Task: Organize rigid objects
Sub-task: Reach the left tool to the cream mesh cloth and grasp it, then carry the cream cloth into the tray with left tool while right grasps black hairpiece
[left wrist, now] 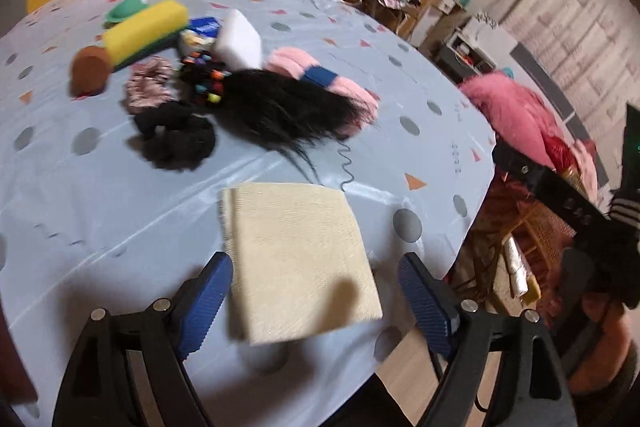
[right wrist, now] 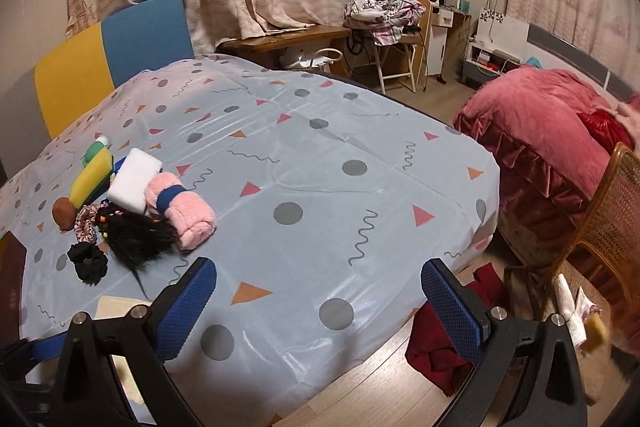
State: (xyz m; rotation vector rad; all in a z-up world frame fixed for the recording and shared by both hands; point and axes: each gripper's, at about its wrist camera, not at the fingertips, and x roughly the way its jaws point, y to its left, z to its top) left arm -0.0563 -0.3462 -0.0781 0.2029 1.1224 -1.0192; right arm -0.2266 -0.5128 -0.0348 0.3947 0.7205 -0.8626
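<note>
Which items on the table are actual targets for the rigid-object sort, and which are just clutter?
Likely targets:
yellow sponge block
white block
green item
brown round piece

Just lying about:
black wig
pink rolled towel
scrunchies
cream cloth

Both grippers' jaws are open, holding nothing.

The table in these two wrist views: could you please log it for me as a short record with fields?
surface: table under a patterned blue cover
pile: yellow sponge, white block, pink towel roll, black wig, black scrunchie
near edge: folded cream cloth
left hand-held gripper: open, above the cloth
right hand-held gripper: open, empty
</note>
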